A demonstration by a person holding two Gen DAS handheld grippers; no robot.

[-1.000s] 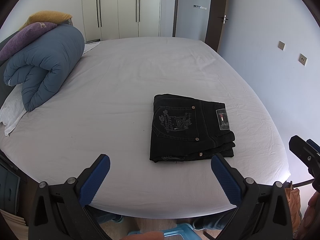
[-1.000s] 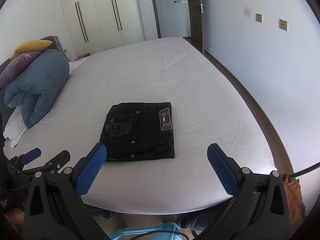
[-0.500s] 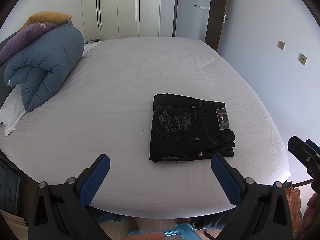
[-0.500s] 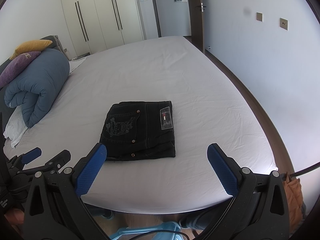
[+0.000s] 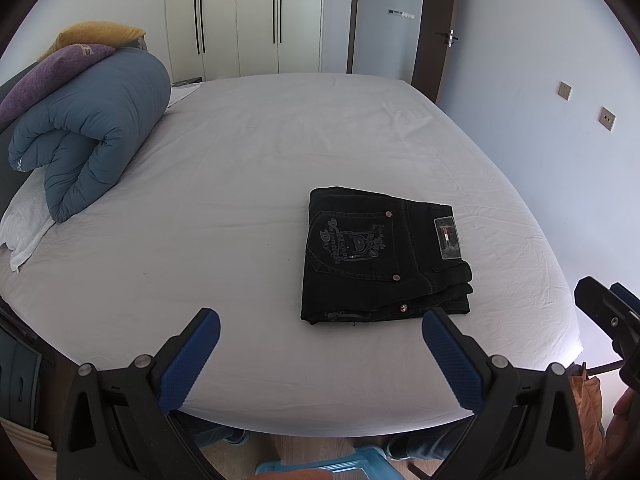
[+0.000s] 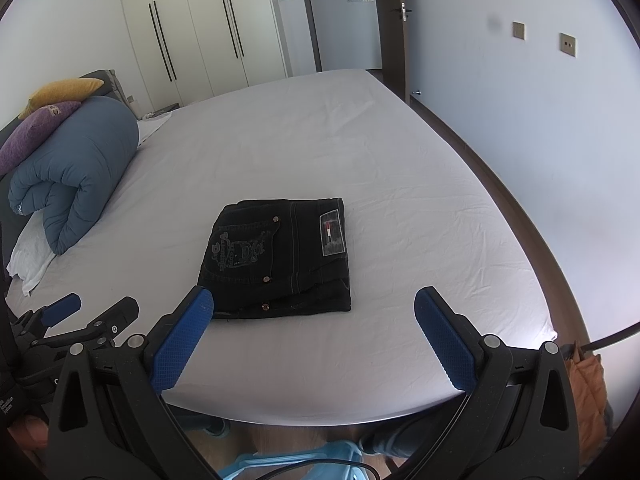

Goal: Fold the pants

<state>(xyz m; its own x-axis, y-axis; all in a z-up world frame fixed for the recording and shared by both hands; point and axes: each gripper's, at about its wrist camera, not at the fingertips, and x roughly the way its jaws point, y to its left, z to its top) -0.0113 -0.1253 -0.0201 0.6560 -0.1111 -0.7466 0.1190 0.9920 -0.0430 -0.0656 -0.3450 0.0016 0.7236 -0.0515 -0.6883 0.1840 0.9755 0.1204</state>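
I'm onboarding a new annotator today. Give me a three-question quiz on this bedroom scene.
1. True or false: the black pants lie folded on the bed.
2. The left gripper is: A) open, holding nothing B) shut on the pants C) shut on the blue duvet
3. What colour is the pillow lying directly on the duvet?

Key: 1 true; 2 A; 3 purple.
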